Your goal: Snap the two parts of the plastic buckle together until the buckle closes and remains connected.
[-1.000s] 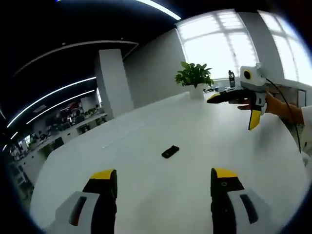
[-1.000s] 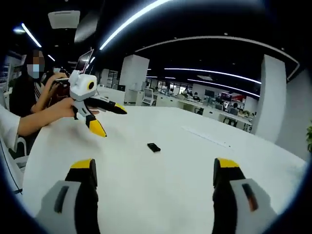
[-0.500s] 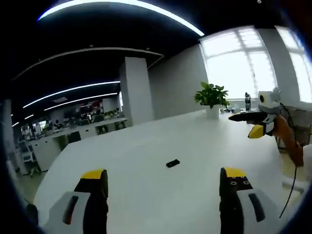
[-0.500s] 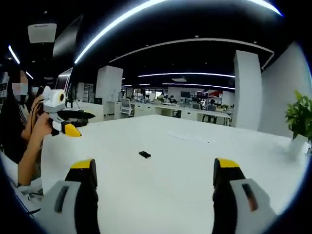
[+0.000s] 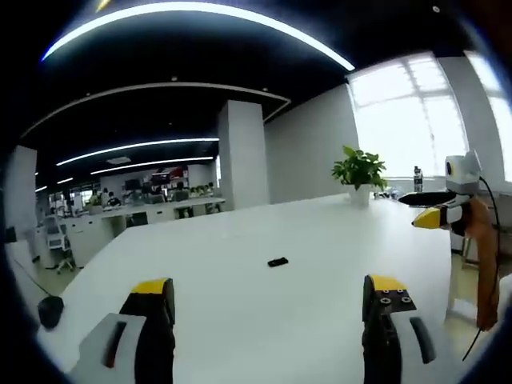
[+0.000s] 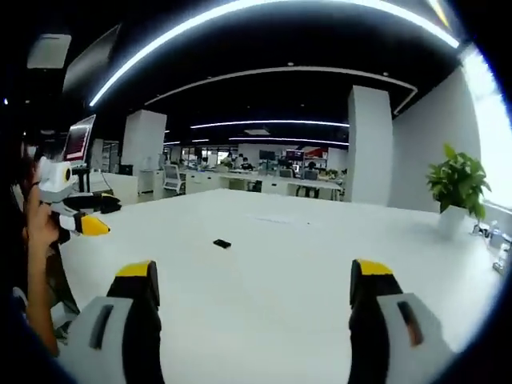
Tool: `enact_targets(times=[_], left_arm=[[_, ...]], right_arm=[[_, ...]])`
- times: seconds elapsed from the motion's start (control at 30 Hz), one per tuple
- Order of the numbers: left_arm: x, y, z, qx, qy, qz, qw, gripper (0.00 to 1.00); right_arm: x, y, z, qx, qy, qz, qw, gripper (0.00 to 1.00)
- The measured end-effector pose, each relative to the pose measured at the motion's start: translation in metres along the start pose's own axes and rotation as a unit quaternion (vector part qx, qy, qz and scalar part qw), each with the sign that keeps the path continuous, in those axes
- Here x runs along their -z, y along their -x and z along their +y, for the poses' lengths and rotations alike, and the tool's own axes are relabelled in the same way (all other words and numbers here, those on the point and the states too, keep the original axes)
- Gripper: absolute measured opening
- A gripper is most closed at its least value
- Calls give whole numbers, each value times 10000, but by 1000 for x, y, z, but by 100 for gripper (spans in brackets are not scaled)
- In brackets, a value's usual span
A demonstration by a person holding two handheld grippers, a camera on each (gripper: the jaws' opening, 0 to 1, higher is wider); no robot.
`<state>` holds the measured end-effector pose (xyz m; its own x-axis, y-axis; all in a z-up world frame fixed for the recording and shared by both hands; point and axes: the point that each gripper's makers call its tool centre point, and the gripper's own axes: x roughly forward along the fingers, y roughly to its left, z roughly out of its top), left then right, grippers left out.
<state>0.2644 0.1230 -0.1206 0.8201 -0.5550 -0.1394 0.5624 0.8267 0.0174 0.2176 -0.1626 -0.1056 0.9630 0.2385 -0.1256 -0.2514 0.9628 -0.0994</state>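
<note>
A: How much of the small black plastic buckle (image 5: 278,262) can be made out?

B: Very little. In the left gripper view it is a flat dark sliver lying on the broad white counter (image 5: 240,304), well ahead of the tool and between its two jaws. Whether it is one piece or two, joined or apart, is too small to tell. The right gripper view gives the same dark speck (image 6: 222,243), left of centre and no clearer.

A: And the tools themselves?

B: The left tool (image 5: 268,296), grey with yellow tips, has its jaws spread wide with nothing between them. The right tool (image 6: 254,280) is likewise parted wide and empty. Both hang above the counter, well short of the buckle.

A: Anything cut off?

B: Each tool's jaws run out of the bottom of its own view. In the left gripper view the right tool (image 5: 436,210) appears at the far right, held by a hand (image 5: 478,232) whose arm is clipped by the edge. In the right gripper view the left tool (image 6: 84,216) sits at the far left, with a hand (image 6: 36,224) partly in shadow.

A: Other things?

B: A green potted plant (image 5: 360,172) stands at the counter's far edge, and a dark round object (image 5: 50,310) at its left edge, too dim to identify.
</note>
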Motion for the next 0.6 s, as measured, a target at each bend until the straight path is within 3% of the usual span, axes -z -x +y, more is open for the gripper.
enact_targets(times=[0.27,0.6], left_arm=[[20,23,8,-151,120,305,9993,99],[25,45,20,-470,278,205,9983,99]], right_arm=[[28,29,-15,649,-116,229,9976,100],[5,40,-17,553,11,-73,9984,100]])
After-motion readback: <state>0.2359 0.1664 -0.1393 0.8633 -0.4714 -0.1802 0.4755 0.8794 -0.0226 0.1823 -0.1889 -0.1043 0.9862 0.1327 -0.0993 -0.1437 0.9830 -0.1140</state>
